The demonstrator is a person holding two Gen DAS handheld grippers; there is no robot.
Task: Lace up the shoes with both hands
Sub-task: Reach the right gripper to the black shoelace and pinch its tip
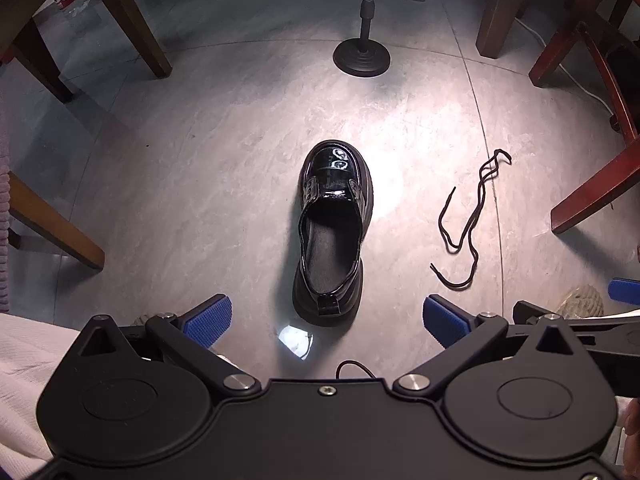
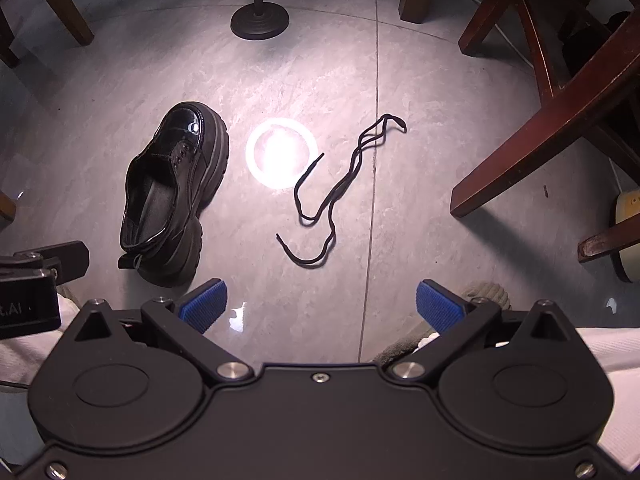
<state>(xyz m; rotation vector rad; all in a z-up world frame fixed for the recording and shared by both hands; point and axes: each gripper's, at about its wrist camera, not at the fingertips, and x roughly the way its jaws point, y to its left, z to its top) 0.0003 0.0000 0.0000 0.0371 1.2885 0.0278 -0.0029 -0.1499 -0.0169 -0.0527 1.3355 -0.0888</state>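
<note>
A glossy black platform shoe [image 1: 334, 232] stands on the grey floor with its toe pointing away and no lace in its eyelets. The same shoe [image 2: 172, 196] shows left of centre in the right wrist view. A loose black shoelace [image 1: 468, 224] lies in curls on the floor to the shoe's right, also seen as the lace [image 2: 332, 196] ahead of the right gripper. My left gripper [image 1: 326, 320] is open just behind the shoe's heel, holding nothing. My right gripper [image 2: 322, 308] is open and empty, short of the lace's near end.
A black round stand base [image 1: 361, 58] sits beyond the shoe. Wooden chair legs [image 1: 132, 20] stand at the left and dark red chair legs [image 2: 552, 112] at the right. A bright light spot [image 2: 280, 152] glares on the floor between shoe and lace. White trouser legs flank both grippers.
</note>
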